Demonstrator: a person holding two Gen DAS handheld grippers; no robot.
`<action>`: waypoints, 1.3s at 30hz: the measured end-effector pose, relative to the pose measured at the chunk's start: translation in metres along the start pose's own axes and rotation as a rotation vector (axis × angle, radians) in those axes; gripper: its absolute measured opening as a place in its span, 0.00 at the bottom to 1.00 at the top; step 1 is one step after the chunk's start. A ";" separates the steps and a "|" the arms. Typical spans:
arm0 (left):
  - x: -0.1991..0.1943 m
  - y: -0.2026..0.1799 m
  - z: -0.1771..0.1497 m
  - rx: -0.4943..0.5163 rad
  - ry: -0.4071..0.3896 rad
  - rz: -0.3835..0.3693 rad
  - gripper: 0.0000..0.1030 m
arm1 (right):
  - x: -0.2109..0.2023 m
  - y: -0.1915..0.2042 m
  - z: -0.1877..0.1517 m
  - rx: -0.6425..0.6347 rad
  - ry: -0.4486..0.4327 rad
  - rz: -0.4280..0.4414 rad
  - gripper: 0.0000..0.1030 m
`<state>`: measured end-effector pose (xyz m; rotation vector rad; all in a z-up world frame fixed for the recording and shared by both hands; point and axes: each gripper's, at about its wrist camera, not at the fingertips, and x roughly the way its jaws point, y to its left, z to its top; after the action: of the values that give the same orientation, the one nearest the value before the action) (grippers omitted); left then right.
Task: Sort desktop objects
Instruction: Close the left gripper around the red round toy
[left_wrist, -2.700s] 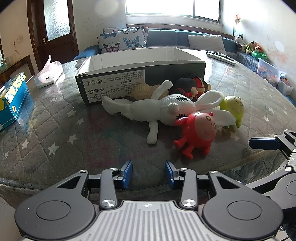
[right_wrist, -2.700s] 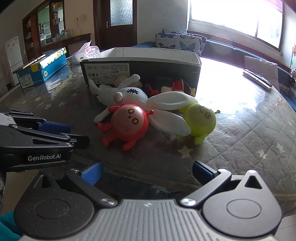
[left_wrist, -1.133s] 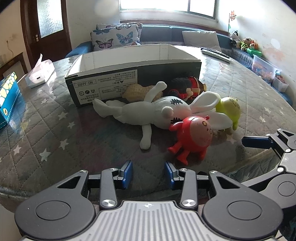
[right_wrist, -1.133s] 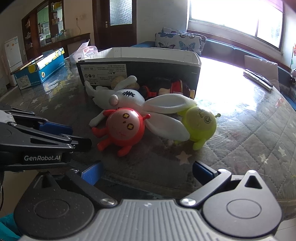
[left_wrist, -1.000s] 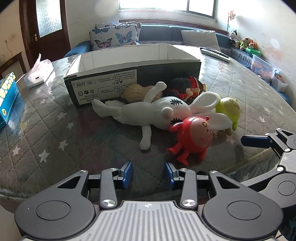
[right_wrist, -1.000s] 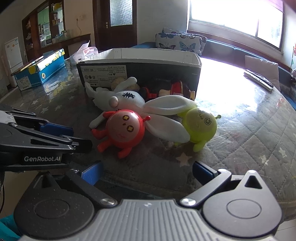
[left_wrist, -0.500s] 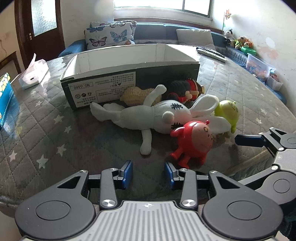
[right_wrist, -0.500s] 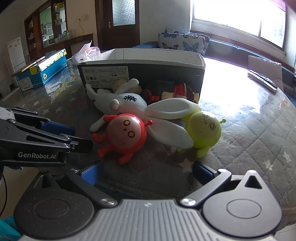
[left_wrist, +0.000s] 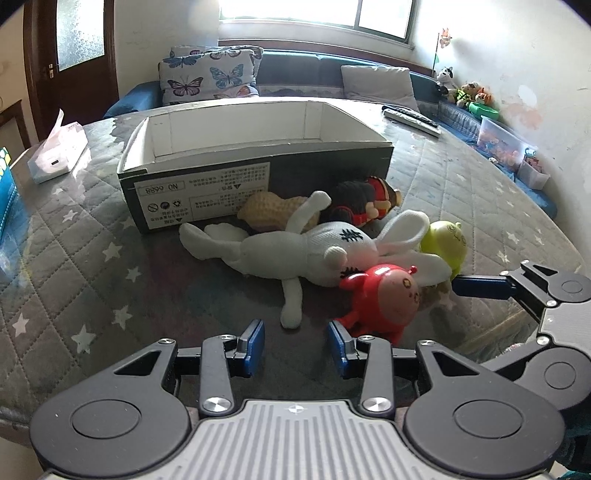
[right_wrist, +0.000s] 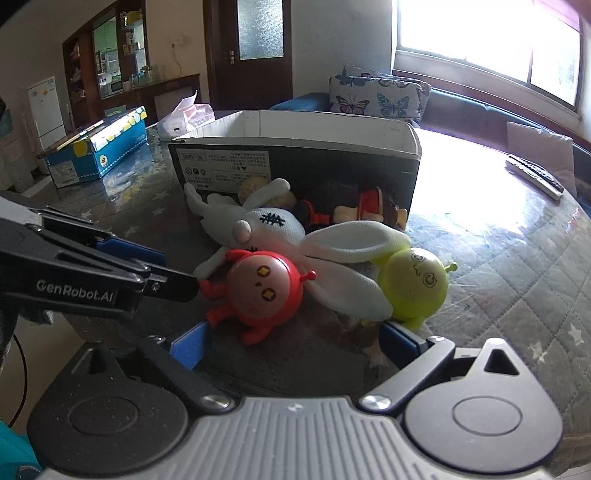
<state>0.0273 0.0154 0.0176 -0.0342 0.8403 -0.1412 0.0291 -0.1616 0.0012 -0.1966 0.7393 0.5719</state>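
On a quilted, star-patterned table cover (left_wrist: 92, 258), a round red plastic doll (right_wrist: 258, 291), a long-eared white plush rabbit (left_wrist: 295, 251) and a lime-green round doll (right_wrist: 413, 284) lie heaped just before an open black cardboard box (left_wrist: 258, 177). The right gripper (right_wrist: 291, 341), its jaws wide and just closing slightly, holds nothing, the red doll near its blue pads. The left gripper (left_wrist: 295, 341) stands partly open and empty, nearer than the rabbit's leg.

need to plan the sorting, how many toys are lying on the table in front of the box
5: white rabbit in the middle, red toy nearest, green toy at its right, peanut and dark doll against the box. More may be hidden underneath.
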 end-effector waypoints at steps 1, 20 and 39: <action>0.000 0.001 0.001 0.000 -0.002 -0.001 0.39 | 0.000 0.000 0.000 -0.004 -0.001 0.004 0.95; -0.013 0.002 0.013 0.012 -0.018 -0.162 0.39 | 0.003 0.008 0.009 -0.070 -0.002 0.078 0.83; 0.009 -0.009 0.024 0.058 0.082 -0.247 0.39 | 0.012 0.006 0.016 -0.082 0.016 0.126 0.61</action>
<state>0.0500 0.0051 0.0271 -0.0784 0.9113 -0.4009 0.0428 -0.1457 0.0047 -0.2322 0.7473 0.7217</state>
